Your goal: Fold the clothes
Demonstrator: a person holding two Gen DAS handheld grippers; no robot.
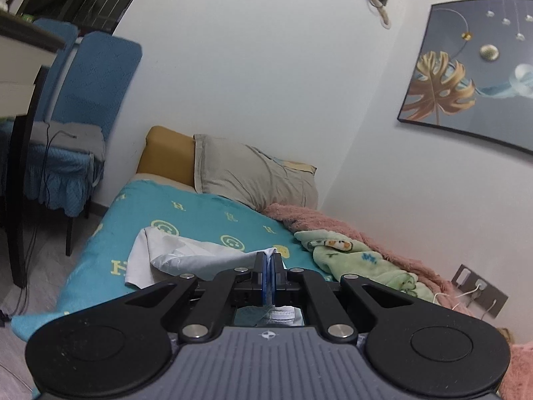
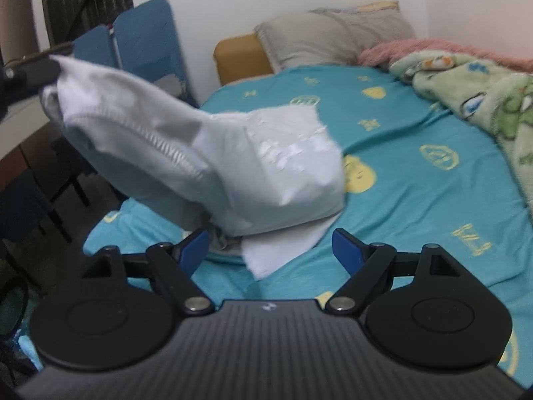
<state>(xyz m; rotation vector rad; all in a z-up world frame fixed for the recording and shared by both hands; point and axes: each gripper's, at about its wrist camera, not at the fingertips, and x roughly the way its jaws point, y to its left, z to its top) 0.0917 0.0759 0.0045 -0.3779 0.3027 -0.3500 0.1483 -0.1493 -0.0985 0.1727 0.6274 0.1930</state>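
A pale grey garment (image 2: pixel 213 153) with a worn white print hangs lifted over the teal bed sheet (image 2: pixel 416 126). My left gripper (image 1: pixel 269 268) is shut on an edge of this garment (image 1: pixel 186 261), near its collar. It shows at the upper left of the right wrist view (image 2: pixel 36 73), holding the cloth up. My right gripper (image 2: pixel 269 250) is open and empty, just in front of the garment's low end, which rests on the bed.
A beige pillow (image 1: pixel 253 173) and mustard headboard (image 1: pixel 166 153) lie at the bed's far end. A green patterned blanket (image 2: pixel 483 100) and a pink blanket (image 1: pixel 349 230) run along the wall side. Blue-covered chairs (image 1: pixel 96 76) and a dark table (image 1: pixel 20 46) stand left of the bed.
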